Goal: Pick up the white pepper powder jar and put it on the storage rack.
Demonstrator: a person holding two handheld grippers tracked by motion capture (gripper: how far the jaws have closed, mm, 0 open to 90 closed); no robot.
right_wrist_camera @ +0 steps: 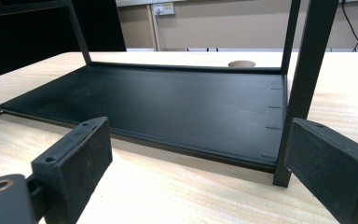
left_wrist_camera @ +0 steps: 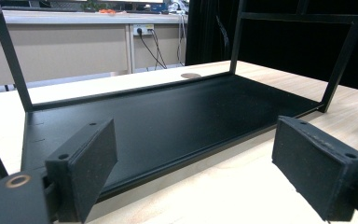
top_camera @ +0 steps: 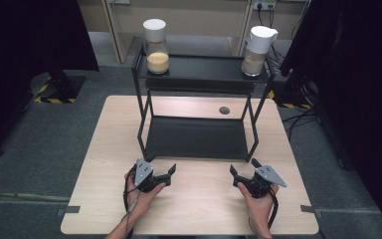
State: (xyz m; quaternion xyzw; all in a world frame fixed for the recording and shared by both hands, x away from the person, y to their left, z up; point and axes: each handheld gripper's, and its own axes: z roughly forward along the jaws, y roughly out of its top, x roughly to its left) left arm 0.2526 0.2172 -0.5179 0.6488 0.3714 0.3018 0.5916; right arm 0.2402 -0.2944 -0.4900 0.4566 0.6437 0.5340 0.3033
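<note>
**Both tools wait open in front of the shelf rack**

On the left, the left tool (top_camera: 165, 173) rests low on the counter (top_camera: 199, 209) with its jaws spread wide and nothing between them; in the left gripper view its two black pads (left_wrist_camera: 86, 168) frame the near edge of the rack's lower tray. The black shelf rack (top_camera: 196, 137) stands straight ahead of both tools, its long axis running across the counter from left to right. On the upper shelf, at the left end, sits a jar of yellow grains (top_camera: 157, 47) with a white lid; at the right end stands a jar of pale brown grains (top_camera: 256, 50) with a white spouted lid. Both jars are well apart from the tools, farther back and higher.

On the right, the right tool (top_camera: 240, 175) is likewise wide open and empty, close to the rack's near right leg (right_wrist_camera: 303, 93). Each tool lies nearer the jar on its own side, so either reach would likely go forward and up.
</note>
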